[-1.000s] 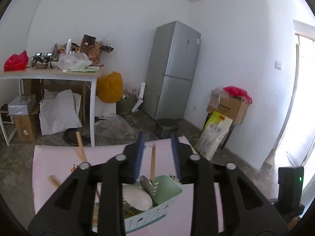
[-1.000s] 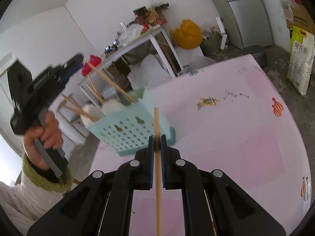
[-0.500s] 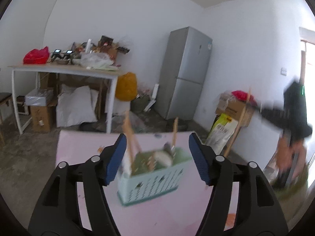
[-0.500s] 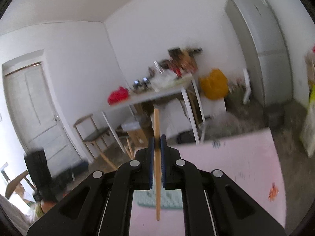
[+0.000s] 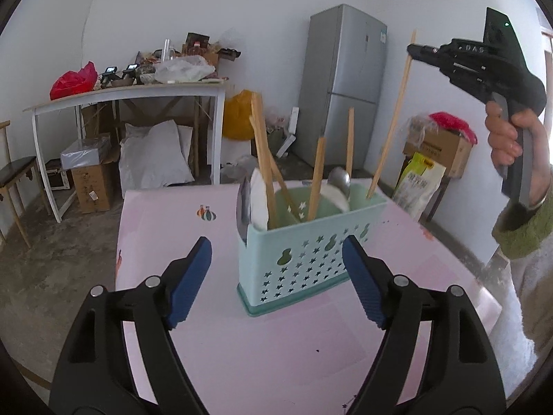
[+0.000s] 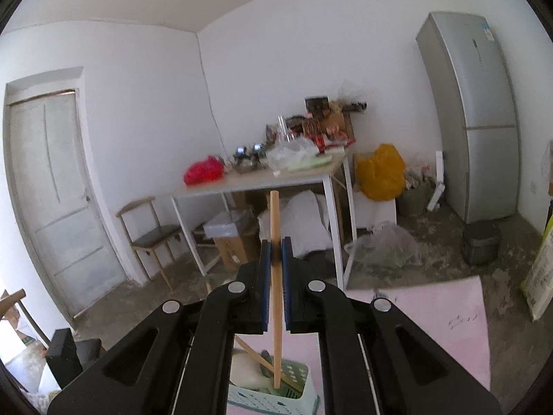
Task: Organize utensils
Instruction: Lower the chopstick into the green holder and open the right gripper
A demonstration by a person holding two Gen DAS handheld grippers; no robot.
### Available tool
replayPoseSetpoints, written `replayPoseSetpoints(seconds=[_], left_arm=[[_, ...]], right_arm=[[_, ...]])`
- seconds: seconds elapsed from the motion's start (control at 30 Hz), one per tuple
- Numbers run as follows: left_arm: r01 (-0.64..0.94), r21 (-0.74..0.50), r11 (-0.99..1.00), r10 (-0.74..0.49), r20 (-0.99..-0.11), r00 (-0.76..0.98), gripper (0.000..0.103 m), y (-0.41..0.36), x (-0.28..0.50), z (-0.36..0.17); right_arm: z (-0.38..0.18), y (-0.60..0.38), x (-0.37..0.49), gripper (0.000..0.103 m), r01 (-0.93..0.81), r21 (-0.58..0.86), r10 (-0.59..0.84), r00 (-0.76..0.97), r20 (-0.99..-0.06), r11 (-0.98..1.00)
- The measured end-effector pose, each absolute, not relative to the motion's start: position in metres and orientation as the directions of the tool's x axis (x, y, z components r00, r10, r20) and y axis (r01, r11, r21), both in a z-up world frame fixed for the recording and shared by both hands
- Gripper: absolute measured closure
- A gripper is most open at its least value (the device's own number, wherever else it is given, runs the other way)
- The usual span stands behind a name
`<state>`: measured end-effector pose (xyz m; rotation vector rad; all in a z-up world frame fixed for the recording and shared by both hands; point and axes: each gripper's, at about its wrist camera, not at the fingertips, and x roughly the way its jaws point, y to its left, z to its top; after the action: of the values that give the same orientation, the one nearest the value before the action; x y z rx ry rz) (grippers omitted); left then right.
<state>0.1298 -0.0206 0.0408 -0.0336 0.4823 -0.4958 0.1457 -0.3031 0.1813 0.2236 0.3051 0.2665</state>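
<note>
A teal perforated basket [image 5: 311, 256] stands on the pink table [image 5: 207, 328]. It holds several wooden chopsticks [image 5: 264, 162], a white spoon [image 5: 259, 204] and a metal spoon [image 5: 340, 178]. My left gripper [image 5: 276, 273] is low in front of it, its jaws opening, wide on either side of the basket with the pads clear of it. My right gripper [image 5: 413, 50] hangs high at the right, shut on one chopstick [image 5: 394, 121] whose lower tip dips into the basket's right end. In the right wrist view the right gripper [image 6: 275, 259] clamps that chopstick [image 6: 275, 228] over the basket [image 6: 273, 397].
A person's hand [image 5: 508, 138] in a green cuff grips the right tool. Behind the table stand a grey fridge [image 5: 342, 86], a cluttered white table [image 5: 131, 93], boxes, bags and a chair [image 6: 152, 235]. A door [image 6: 52, 190] is at the left.
My left gripper's jaws spread wide and it drew back and down from above the basket. My right gripper rose from table height with the chopstick and now holds it upright over the basket.
</note>
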Motion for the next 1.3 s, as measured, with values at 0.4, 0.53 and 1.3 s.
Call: replayPoseSetpoints(seconds=[0.4, 0.53, 1.3], left_arm=[[0.439, -0.146, 0.887, -0.451, -0.483, 0.750, 0.028, -0.029, 0.158, 0.016], [0.448, -0.160, 0.880, -0.465, -0.490, 0.738, 0.028, -0.030, 0.168, 0.011], [0.456, -0.307, 0.835, -0.548, -0.521, 0.654, 0.027, -0.050, 0.168, 0.010]], right_arm=[[0.081, -0.331, 0.169, 0.056, -0.165, 0.427, 0.364, 0.820, -0.442, 0.889], [0.052, -0.347, 0.163, 0.051, -0.164, 0.567, 0.451, 0.792, -0.412, 0.807], [-0.005, -0.313, 0.129, 0.049, -0.025, 0.729, 0.548, 0.678, -0.490, 0.684]])
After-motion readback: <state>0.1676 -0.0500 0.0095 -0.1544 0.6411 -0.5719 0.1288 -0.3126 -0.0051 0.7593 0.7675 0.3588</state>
